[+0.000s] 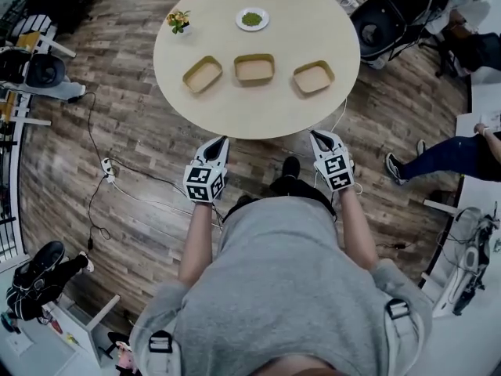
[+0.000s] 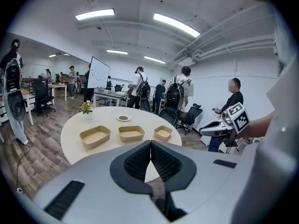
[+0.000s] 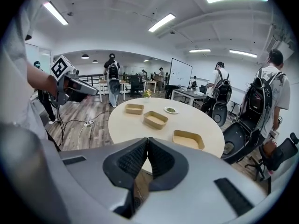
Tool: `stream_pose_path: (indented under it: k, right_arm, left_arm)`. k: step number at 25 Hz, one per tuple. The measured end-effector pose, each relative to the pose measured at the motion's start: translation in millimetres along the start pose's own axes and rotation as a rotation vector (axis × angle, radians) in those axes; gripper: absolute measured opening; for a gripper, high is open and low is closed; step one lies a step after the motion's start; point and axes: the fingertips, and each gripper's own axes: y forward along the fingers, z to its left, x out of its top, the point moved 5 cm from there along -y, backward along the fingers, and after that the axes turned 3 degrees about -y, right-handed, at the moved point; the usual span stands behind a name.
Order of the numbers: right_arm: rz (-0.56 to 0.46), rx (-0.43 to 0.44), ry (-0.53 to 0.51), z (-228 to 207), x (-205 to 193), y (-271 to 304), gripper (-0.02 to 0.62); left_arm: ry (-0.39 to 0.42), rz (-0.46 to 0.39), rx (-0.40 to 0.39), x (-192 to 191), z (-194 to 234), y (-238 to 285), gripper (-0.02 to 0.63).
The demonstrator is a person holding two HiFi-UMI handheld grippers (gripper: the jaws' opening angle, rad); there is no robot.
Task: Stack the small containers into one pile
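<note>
Sitting in a row across the round worktop (image 1: pixel 258 122) are three tan containers, each apart from its neighbours and none stacked yet. The left container (image 1: pixel 203 74), the middle container (image 1: pixel 254 68) and the right container (image 1: pixel 314 77) all stand upright with open tops (the middle one lies square to the person, the outer two are angled). Behind them on the far side are a plate (image 1: pixel 252 19) with something green on it and a small plant (image 1: pixel 179 22).

The left gripper (image 1: pixel 222 141) and the right gripper (image 1: pixel 316 135) are held side by side over the wooden floor (image 1: pixel 141 171), just short of the worktop's near edge, both pointing toward the row. Each gripper's own view shows its jaws pressed together with nothing between them. Neither gripper touches a container.
</note>
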Motion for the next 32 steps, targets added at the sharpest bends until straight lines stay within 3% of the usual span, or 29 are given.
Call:
stream_pose_path:
  k: [14, 24, 32]
  right_arm:
    - [0.001, 0.129, -0.083, -142.4, -2.5, 43.2, 0.006]
    - [-0.004, 0.164, -0.08, -144.0, -5.6, 65.4, 0.006]
    - [0.027, 0.124, -0.076, -130.9, 5.8, 72.0, 0.006]
  left_arm:
    - [-0.055, -0.048, 0.098, 48.8, -56.2, 107.0, 0.02]
    - [-0.1, -0.021, 0.169, 31.8, -46.6, 94.3, 0.02]
    - [-0.09, -0.03, 0.116, 43.9, -16.3, 104.7, 0.02]
